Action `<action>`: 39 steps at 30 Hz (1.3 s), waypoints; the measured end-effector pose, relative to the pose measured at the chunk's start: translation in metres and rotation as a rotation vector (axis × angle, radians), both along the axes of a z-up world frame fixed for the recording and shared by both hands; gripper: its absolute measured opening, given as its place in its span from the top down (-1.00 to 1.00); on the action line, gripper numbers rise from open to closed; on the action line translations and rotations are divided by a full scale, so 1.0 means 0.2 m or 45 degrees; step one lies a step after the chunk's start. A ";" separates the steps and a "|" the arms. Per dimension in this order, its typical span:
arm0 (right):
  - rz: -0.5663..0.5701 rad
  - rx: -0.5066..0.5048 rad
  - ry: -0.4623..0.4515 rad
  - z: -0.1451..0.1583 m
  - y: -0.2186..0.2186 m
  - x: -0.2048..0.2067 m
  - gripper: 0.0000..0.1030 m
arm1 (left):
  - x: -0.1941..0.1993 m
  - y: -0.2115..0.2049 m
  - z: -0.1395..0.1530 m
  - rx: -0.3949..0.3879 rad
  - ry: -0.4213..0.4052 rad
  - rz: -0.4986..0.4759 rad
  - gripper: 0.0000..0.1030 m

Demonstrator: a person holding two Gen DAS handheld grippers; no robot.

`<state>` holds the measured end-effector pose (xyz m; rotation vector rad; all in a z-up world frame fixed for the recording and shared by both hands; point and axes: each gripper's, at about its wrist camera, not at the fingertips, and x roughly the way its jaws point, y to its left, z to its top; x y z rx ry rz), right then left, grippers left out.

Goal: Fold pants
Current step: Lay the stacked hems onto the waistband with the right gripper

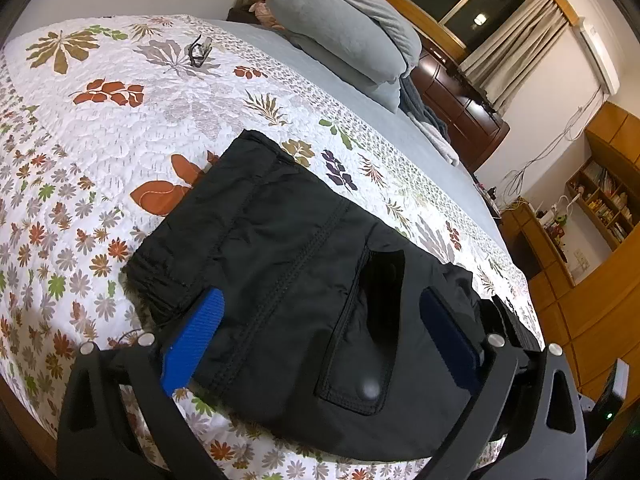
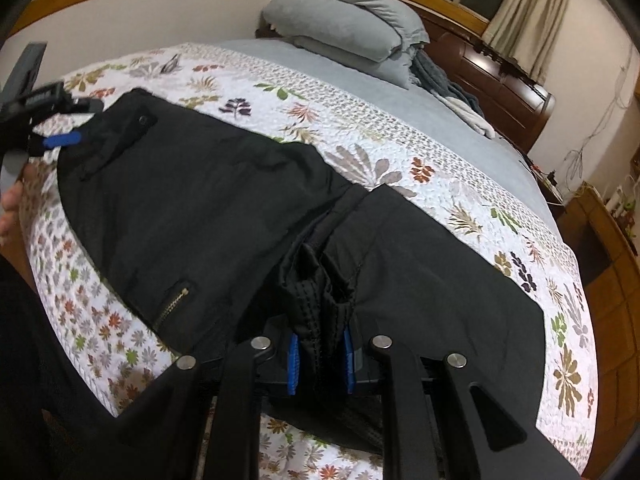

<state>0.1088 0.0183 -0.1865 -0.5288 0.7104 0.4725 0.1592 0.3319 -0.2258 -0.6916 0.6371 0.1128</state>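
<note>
Black pants (image 2: 224,200) bunch, pinched, inside the right gripper (image 2: 322,360).

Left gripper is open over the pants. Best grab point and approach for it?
Take the waistband corner of the black pants, near the left gripper, coming in low from the near bed edge. The elastic band there is bunched and thick, so it offers a bite, while the flat panel does not. The right gripper already pinches the crotch seam.
</note>
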 end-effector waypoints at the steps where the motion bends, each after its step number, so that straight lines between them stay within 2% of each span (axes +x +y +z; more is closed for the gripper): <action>1: 0.006 -0.010 -0.001 -0.01 0.01 0.00 0.67 | 0.00 0.00 0.00 0.001 0.001 0.000 -0.92; 7: 0.053 -0.095 -0.010 -0.12 0.06 -0.03 0.64 | 0.01 0.00 0.00 0.004 0.003 -0.002 -0.93; 12: 0.087 -0.132 -0.024 -0.15 0.08 -0.08 0.31 | 0.02 0.00 0.00 0.002 0.003 -0.003 -0.93; 16: 0.094 -0.133 -0.035 -0.11 0.07 -0.14 0.23 | 0.02 0.00 0.00 0.002 0.003 -0.002 -0.93; 17: 0.108 -0.105 -0.028 -0.09 0.06 -0.16 0.10 | 0.02 0.00 -0.01 0.000 0.002 -0.002 -0.93; 18: 0.132 -0.066 -0.004 -0.06 0.05 -0.18 -0.37 | 0.02 0.00 -0.01 -0.003 0.001 -0.002 -0.93; 19: 0.151 -0.020 0.011 -0.03 0.04 -0.21 -0.56 | 0.02 0.00 -0.01 -0.005 0.001 -0.004 -0.93; 20: 0.170 0.023 0.014 0.00 0.02 -0.24 -0.62 | 0.02 0.01 -0.01 -0.007 0.001 -0.005 -0.93; 23: 0.181 0.197 0.065 0.12 -0.08 -0.27 -0.60 | 0.02 0.01 -0.02 -0.012 -0.001 -0.006 -0.93; 25: 0.086 0.286 0.079 0.20 -0.18 -0.20 -0.59 | 0.01 0.01 -0.02 -0.016 -0.002 -0.008 -0.93; 27: -0.029 0.291 0.166 0.21 -0.25 -0.07 -0.61 | 0.00 0.01 -0.02 -0.022 -0.006 -0.008 -0.93; 29: -0.068 0.334 0.299 0.16 -0.28 0.04 -0.59 | 0.00 0.01 -0.02 -0.024 -0.006 -0.006 -0.94; 34: -0.014 0.293 0.322 0.09 -0.21 0.02 -0.49 | 0.00 0.02 -0.02 -0.028 -0.007 -0.015 -0.94; 39: -0.031 0.269 0.394 0.00 -0.19 0.05 -0.04 | -0.01 0.03 -0.02 -0.042 -0.015 -0.021 -0.94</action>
